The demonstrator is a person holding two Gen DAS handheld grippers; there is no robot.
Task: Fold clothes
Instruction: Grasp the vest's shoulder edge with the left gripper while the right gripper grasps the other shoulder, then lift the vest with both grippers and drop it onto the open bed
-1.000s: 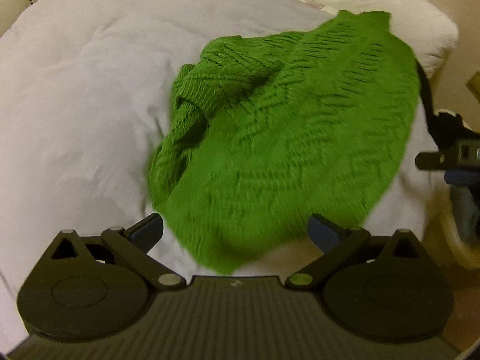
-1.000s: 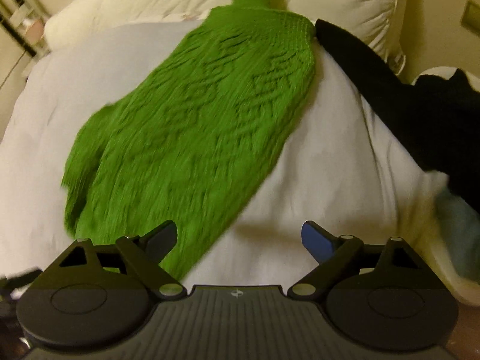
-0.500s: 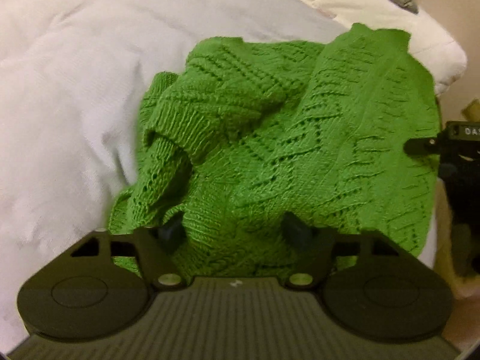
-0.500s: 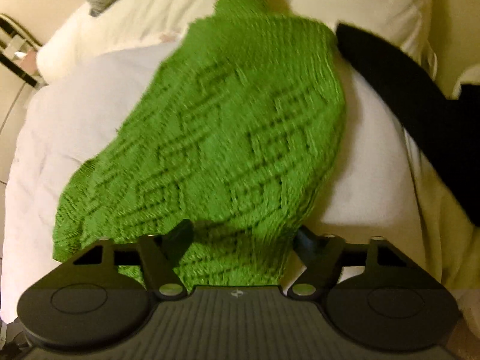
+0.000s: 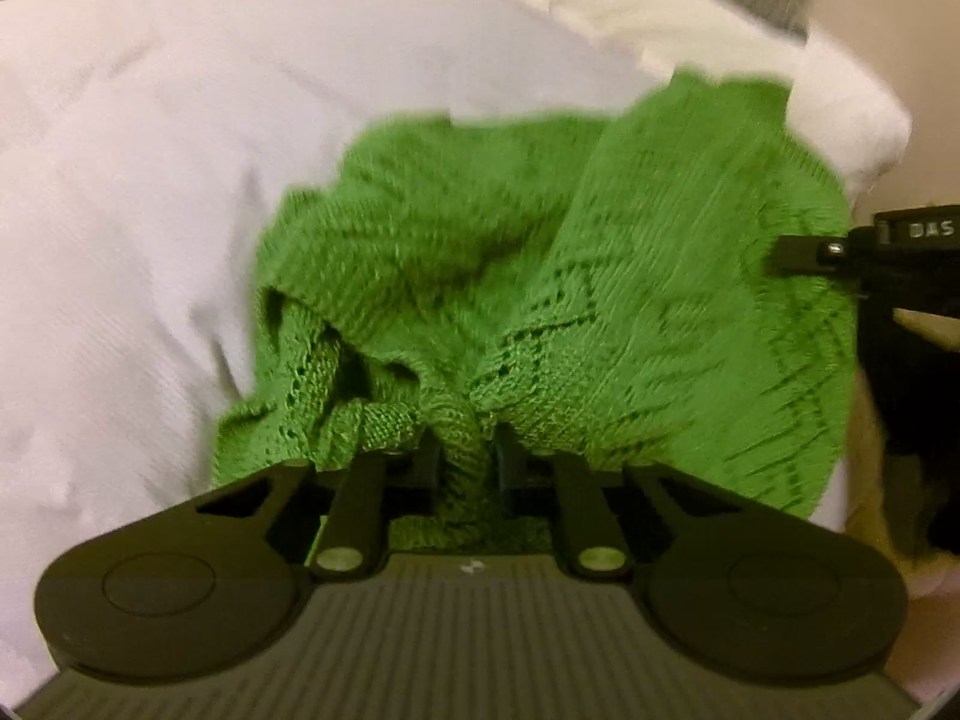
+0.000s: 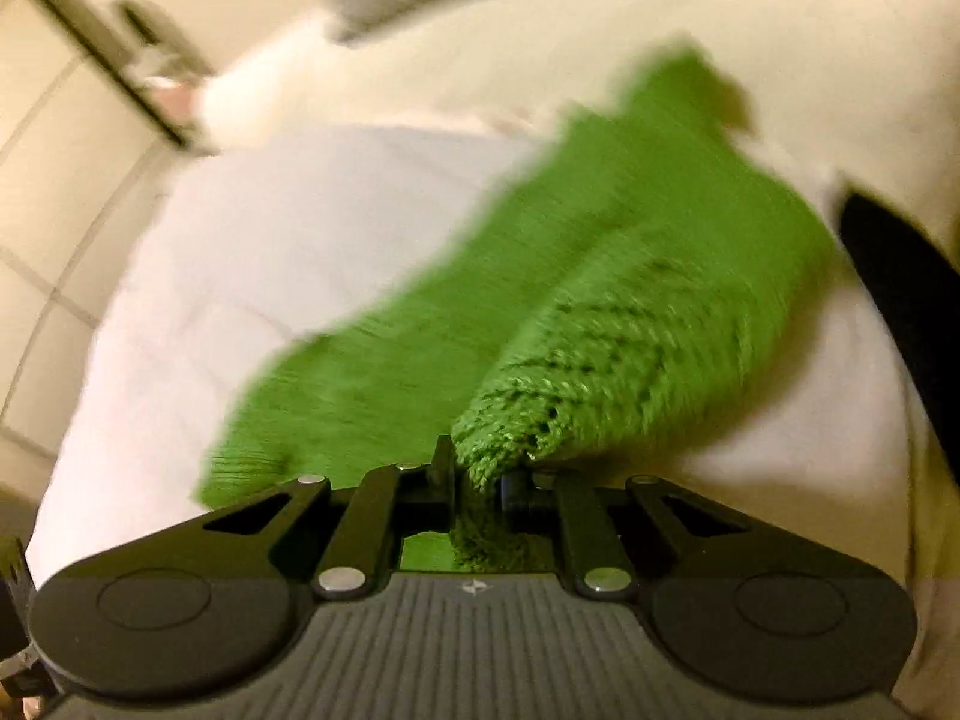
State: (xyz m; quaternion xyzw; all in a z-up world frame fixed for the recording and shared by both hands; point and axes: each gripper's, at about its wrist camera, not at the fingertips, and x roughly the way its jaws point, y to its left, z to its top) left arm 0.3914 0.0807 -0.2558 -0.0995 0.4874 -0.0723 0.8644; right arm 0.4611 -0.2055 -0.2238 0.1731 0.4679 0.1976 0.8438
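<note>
The duvet fills the left and top of both my views, white and rumpled, with pillows across the upper edge. On it lies the sweater, green open knit, spread through the middle and right of the left view and running from upper right to lower centre in the right view. It is not flat: a bunched fold sits at its left side, and a ridge rises toward each claw. A black garment lies at the right edge, apart from the green. My left claw is closing narrow on a rope of the near hem at bottom centre; my right claw is closing on a gathered corner likewise, knit pinched between the pads. I judge the fold barely begun: both corners are gripped, nothing is yet laid over, and the squaring and the black piece remain.
</note>
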